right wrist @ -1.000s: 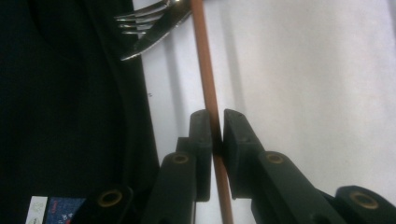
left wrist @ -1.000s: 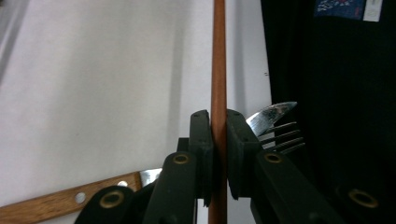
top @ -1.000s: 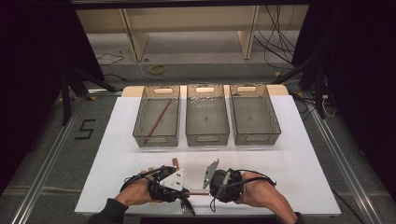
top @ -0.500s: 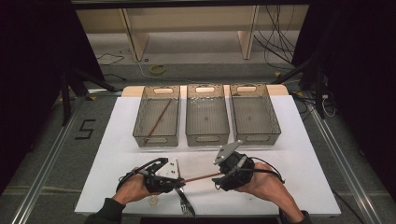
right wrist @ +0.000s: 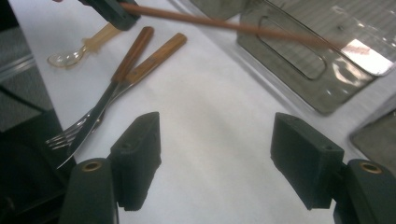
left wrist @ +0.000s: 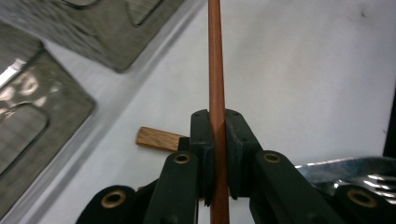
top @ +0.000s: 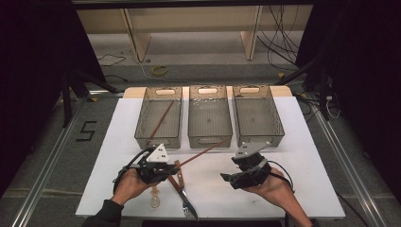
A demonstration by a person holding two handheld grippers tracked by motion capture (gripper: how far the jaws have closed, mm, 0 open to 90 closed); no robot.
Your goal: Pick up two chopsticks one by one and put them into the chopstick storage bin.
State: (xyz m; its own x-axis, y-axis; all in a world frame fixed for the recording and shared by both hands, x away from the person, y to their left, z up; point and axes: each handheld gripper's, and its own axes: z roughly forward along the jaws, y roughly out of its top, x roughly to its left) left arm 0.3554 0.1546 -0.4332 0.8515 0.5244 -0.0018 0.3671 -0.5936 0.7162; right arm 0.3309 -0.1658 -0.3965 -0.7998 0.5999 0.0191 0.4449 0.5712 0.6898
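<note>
At lower left of the frame the left gripper [top: 171, 166] clamps a reddish chopstick [top: 203, 152] slanting up toward the middle bin [top: 210, 137]; the right gripper [top: 226, 178], lower right, stands open.

The right tool [top: 226, 178] has just opened its jaws, let go of the thin reddish-brown wooden chopstick [top: 203, 152] and drawn away rightward; nothing lies between them. The left tool [top: 171, 166] has shifted left, carrying the chopstick.
</note>
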